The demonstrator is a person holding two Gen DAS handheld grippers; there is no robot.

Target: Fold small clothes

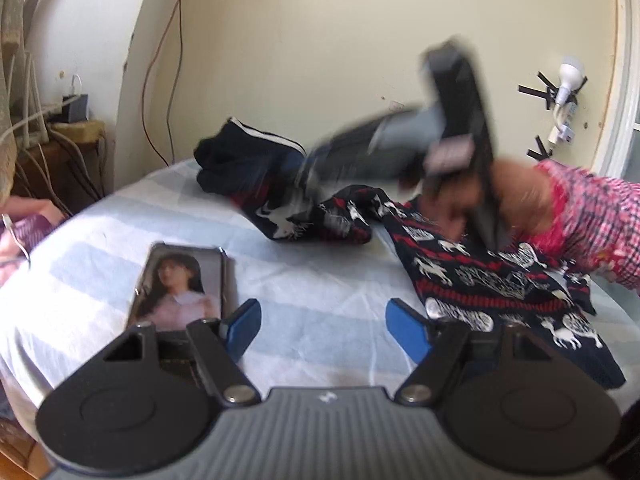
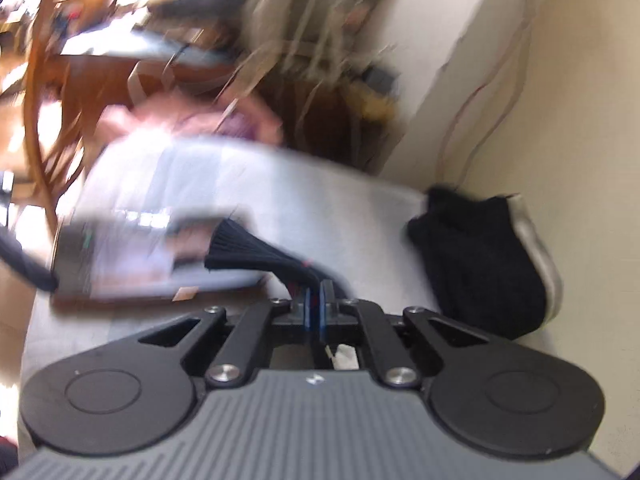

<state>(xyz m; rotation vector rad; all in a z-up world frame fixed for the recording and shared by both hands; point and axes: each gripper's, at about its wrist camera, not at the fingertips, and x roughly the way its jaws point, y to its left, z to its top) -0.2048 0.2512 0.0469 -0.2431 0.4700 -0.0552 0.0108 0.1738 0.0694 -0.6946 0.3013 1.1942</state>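
Observation:
A navy knit sweater with white reindeer and red bands lies crumpled on the right of the bed. My left gripper hovers open over bare sheet just left of it, with nothing between its blue pads. A hand in a pink plaid sleeve holds the other gripper, blurred, above the sweater's far part. In the right wrist view my right gripper is shut on a dark ribbed edge of the sweater, which fans out to the left of the jaws.
A dark folded garment with a white stripe lies at the bed's far edge by the wall. A phone lies face up on the striped sheet, left of my left gripper. Cables and a wooden stand crowd the left corner.

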